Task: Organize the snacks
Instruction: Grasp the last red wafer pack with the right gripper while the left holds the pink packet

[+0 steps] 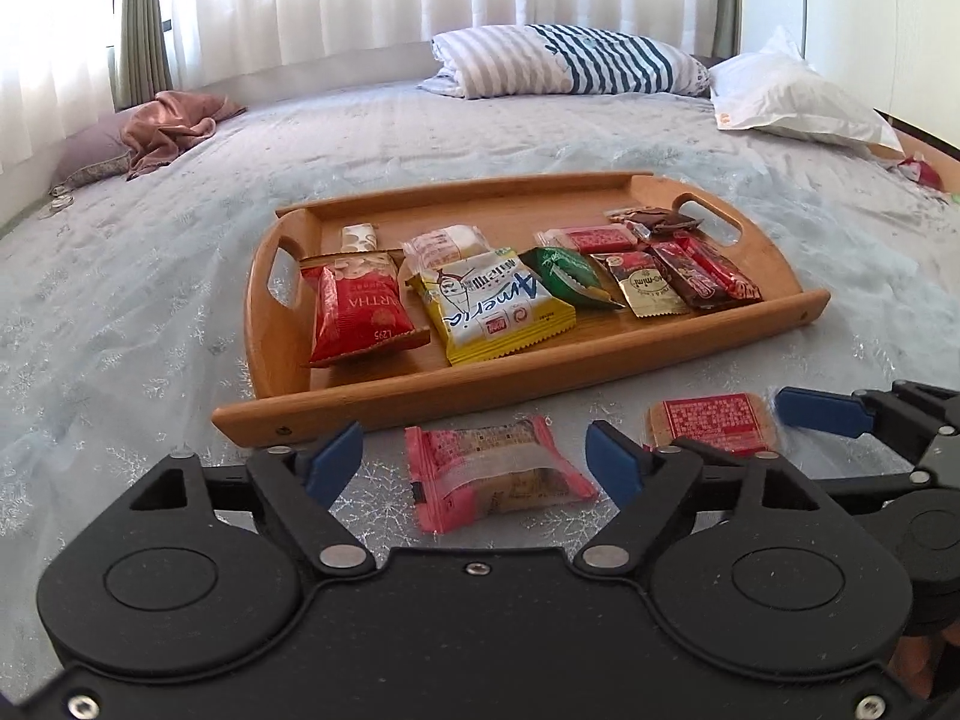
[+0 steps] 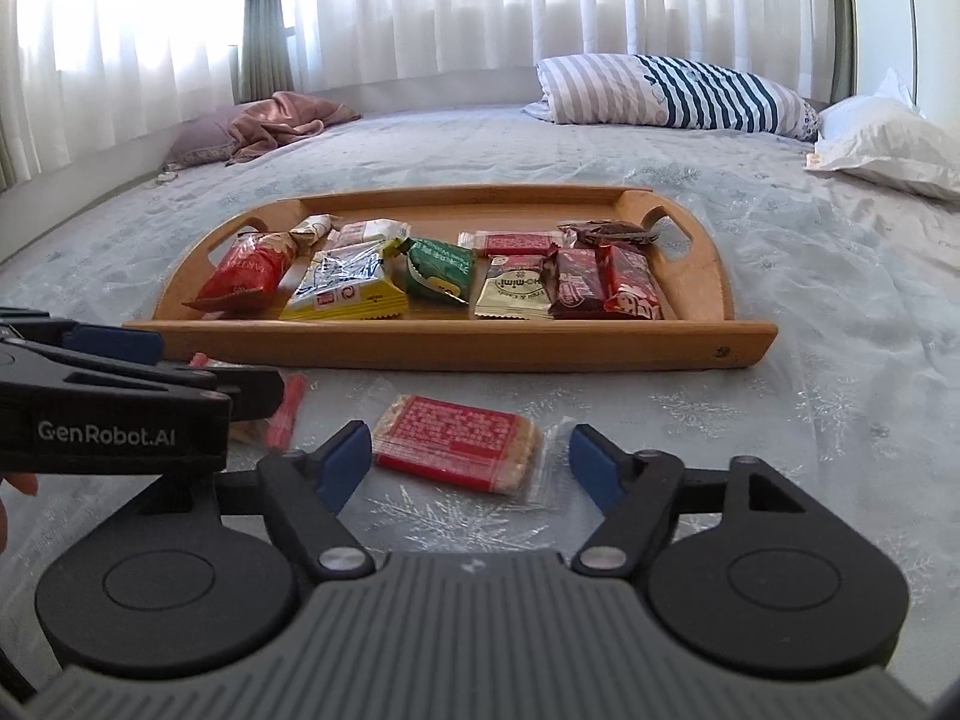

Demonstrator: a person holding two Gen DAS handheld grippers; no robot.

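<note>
A wooden tray (image 1: pixel 420 396) on the bed holds several snack packets, among them a red bag (image 1: pixel 354 312) and a yellow packet (image 1: pixel 492 306). Two packets lie on the bedspread in front of it. My left gripper (image 1: pixel 477 465) is open, its blue pads on either side of a pink-wrapped biscuit (image 1: pixel 498 477). My right gripper (image 2: pixel 459 459) is open around a red-labelled cracker pack (image 2: pixel 459 441), which also shows in the left wrist view (image 1: pixel 711 423). The tray also shows in the right wrist view (image 2: pixel 450 345). The left gripper's side (image 2: pixel 120 402) hides most of the pink packet there.
A pale blue bedspread (image 2: pixel 780 420) covers the bed. A striped folded quilt (image 1: pixel 570 63) and a white pillow (image 1: pixel 792 96) lie at the far side, a pink cloth on a purple pillow (image 1: pixel 168 126) at far left. Curtains hang behind.
</note>
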